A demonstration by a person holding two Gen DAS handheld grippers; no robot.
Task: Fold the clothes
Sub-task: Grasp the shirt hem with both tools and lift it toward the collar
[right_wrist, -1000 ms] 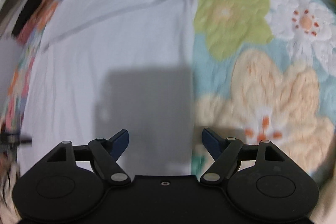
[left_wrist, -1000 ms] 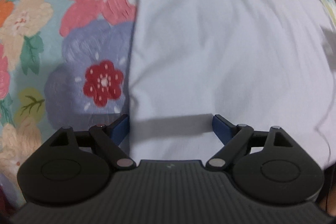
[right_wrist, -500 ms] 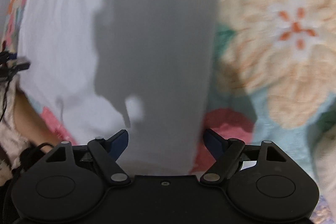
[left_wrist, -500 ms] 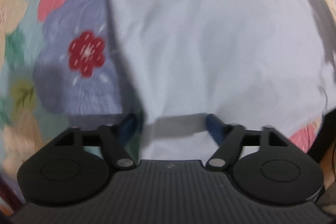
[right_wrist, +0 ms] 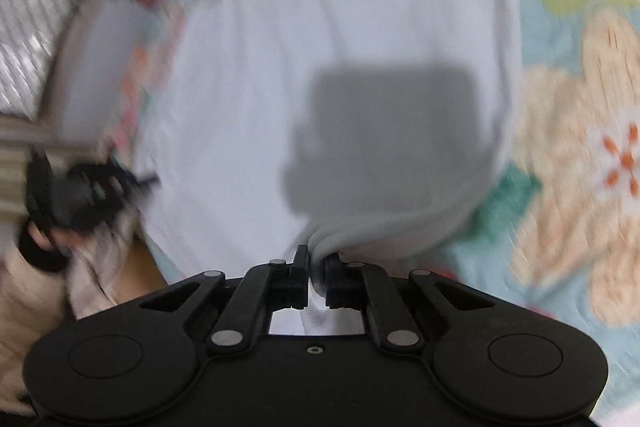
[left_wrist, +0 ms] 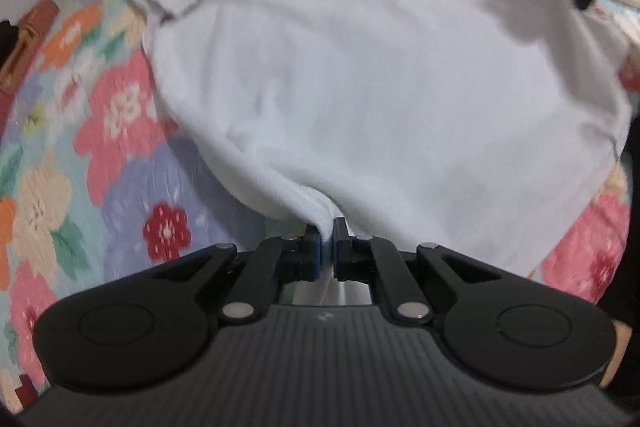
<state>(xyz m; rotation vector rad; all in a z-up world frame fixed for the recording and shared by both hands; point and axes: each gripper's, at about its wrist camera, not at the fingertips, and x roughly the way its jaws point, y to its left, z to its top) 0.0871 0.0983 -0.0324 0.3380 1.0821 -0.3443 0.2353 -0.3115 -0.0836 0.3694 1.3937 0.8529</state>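
Floral bedspread (left_wrist: 120, 187); shirt (left_wrist: 380, 87) hem (both jaws).

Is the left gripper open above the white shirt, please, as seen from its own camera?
No, the left gripper has its jaws closed on a bunched edge of the white shirt, which lies on the flowered bedspread.

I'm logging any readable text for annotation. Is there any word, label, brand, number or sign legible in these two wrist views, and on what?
None can be read.
White garment: plain, no print or tag visible.
Floral bedspread: flowers only, no lettering.
Left gripper: a tiny pale mark on its ribbed body, too small to read.
Right gripper: no markings; this view is motion-blurred.
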